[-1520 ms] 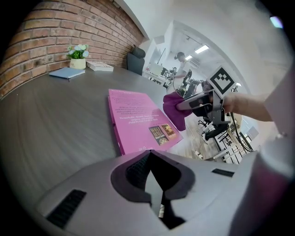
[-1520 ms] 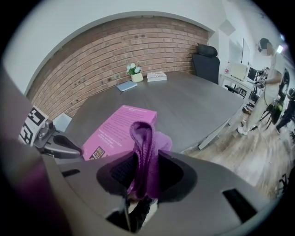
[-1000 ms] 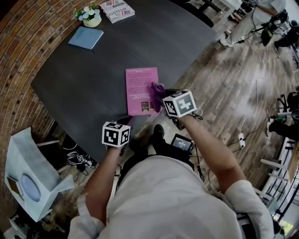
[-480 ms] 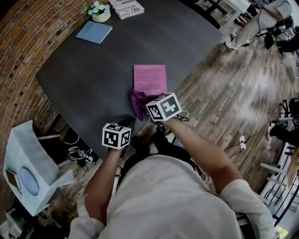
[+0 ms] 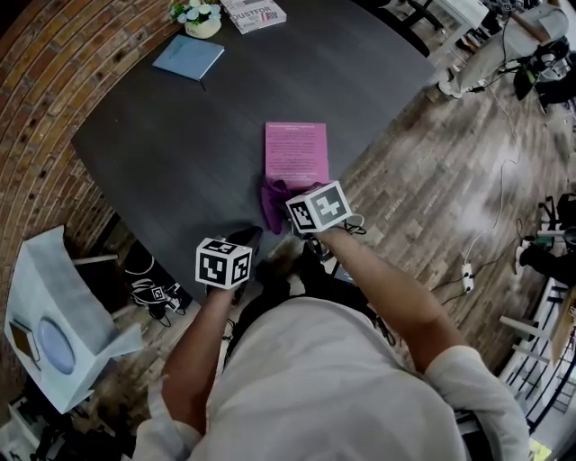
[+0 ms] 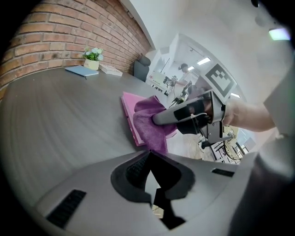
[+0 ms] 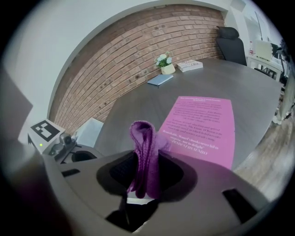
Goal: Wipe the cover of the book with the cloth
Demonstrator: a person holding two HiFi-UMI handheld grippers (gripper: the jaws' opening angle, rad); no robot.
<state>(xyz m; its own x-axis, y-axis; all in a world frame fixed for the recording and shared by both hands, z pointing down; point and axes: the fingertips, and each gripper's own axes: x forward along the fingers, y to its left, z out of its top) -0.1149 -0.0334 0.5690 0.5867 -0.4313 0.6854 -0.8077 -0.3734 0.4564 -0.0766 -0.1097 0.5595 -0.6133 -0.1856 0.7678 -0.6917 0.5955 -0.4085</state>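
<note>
Purple ribbed cloth (image 7: 142,134), pinched by right tool (image 7: 144,171), overlaps pink book (image 7: 203,124).

I can read little here. The pink book (image 7: 203,122), near the near edge of the bench (image 5: 180,135), carries lines of white print too small for me to read. A white book (image 5: 255,13) at the far edge shows large dark letters, roughly "USTFOR". The left tool (image 5: 243,238) and right tool (image 7: 145,154) each bear black-and-white square markers, without letters.
</note>
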